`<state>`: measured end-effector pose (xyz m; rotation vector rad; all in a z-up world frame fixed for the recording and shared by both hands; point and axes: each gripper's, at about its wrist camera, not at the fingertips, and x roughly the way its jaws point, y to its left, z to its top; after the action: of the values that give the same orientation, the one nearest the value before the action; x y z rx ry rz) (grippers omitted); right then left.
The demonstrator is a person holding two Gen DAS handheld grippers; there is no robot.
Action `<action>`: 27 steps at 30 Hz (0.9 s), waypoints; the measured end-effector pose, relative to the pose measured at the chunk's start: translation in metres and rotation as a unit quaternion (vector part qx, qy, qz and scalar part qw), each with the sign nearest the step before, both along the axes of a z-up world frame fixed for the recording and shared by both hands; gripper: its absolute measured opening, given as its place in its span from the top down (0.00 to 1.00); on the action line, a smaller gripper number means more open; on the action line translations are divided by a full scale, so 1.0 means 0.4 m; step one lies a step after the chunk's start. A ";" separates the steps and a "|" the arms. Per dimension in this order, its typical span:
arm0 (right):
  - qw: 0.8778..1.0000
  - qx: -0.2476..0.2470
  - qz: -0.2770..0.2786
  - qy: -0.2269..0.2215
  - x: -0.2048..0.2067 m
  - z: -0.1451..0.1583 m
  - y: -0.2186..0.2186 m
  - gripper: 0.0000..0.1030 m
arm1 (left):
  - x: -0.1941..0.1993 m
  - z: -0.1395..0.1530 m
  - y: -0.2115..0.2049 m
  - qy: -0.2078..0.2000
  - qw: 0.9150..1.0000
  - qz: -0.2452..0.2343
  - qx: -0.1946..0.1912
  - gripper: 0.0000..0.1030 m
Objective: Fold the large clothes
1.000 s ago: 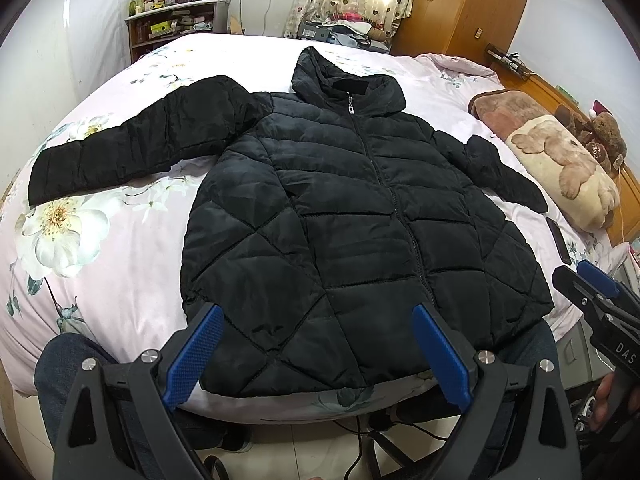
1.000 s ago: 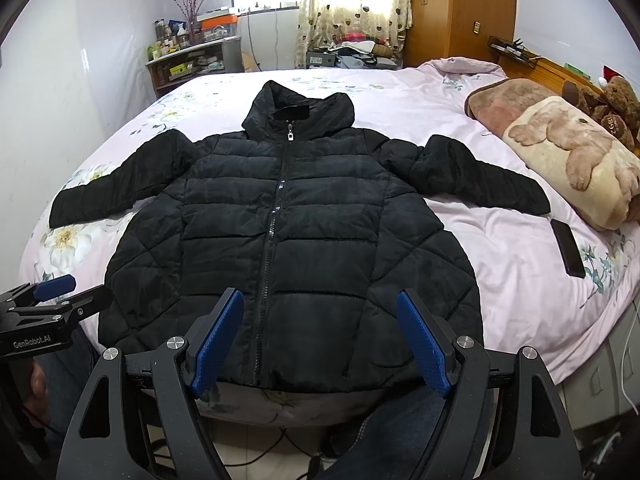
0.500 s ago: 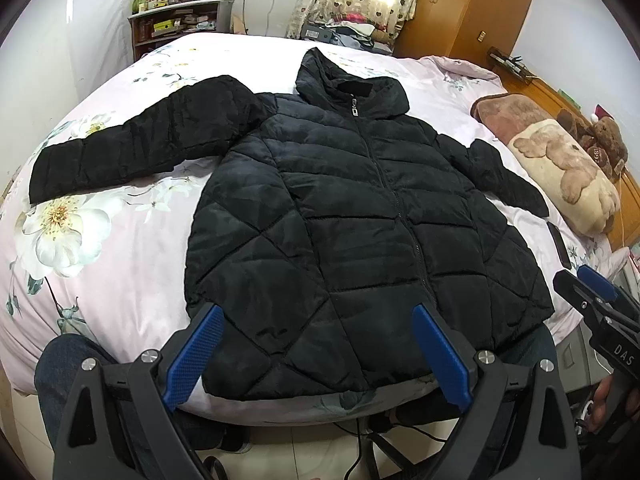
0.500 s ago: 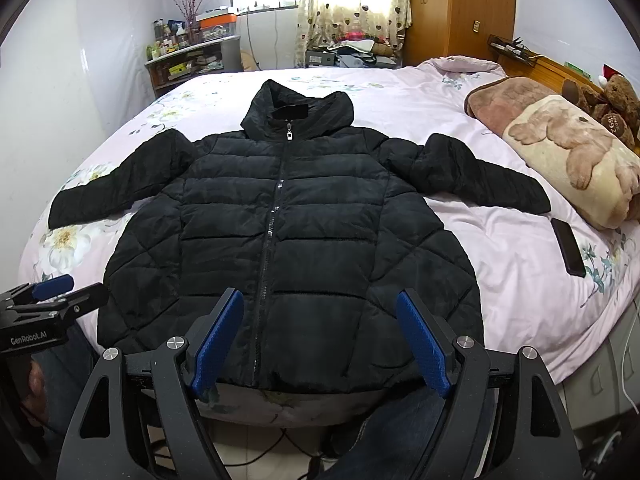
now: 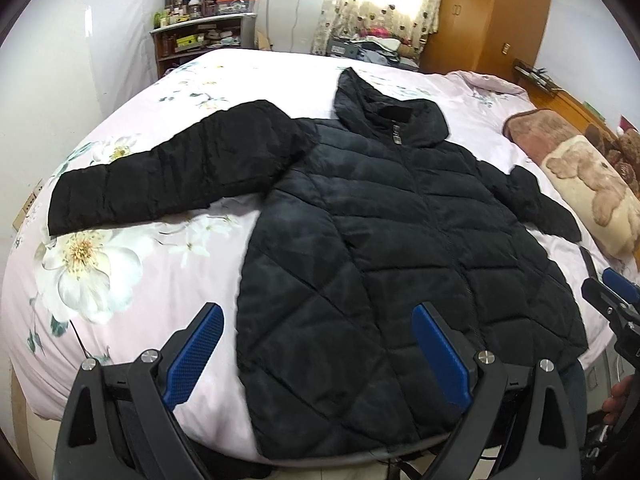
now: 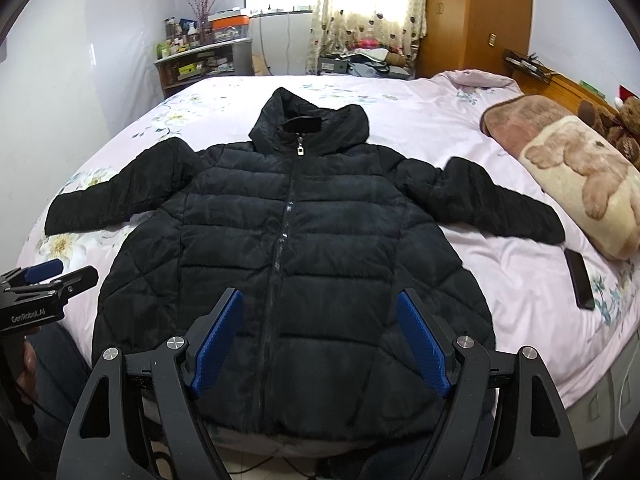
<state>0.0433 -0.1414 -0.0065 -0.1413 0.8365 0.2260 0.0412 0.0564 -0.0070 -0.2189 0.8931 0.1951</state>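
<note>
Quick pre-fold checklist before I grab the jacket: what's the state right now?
1. Jacket flat, front up, zipped: ok.
2. Both sleeves spread out: ok.
3. Left gripper open, empty: ok.
4. Right gripper open, empty: ok.
5. Phone clear of the right cuff: cannot tell, it lies very near.
6. Hem on the bed: not ok, it overhangs the near edge.

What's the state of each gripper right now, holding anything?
Left gripper: jaws open, holding nothing, above the black jacket hem.
Right gripper: jaws open, holding nothing, above the same hem.
</note>
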 end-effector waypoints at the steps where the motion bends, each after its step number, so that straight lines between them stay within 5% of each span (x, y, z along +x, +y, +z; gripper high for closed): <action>1: 1.000 0.000 0.004 0.002 0.011 -0.003 0.009 0.24 | 0.007 -0.004 0.016 -0.001 1.000 0.004 -0.001 0.06; 12: 0.998 -0.015 0.059 0.028 0.177 -0.086 0.155 0.24 | 0.094 -0.099 0.295 -0.006 0.995 0.103 -0.004 0.06; 27: 0.994 -0.026 0.092 0.045 0.363 -0.195 0.307 0.24 | 0.128 -0.238 0.638 0.003 0.962 0.266 -0.058 0.07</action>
<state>0.1883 -0.0186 -0.0843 -0.2582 0.9196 0.3860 0.0922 0.3116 -0.1021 -0.5681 0.8371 0.6428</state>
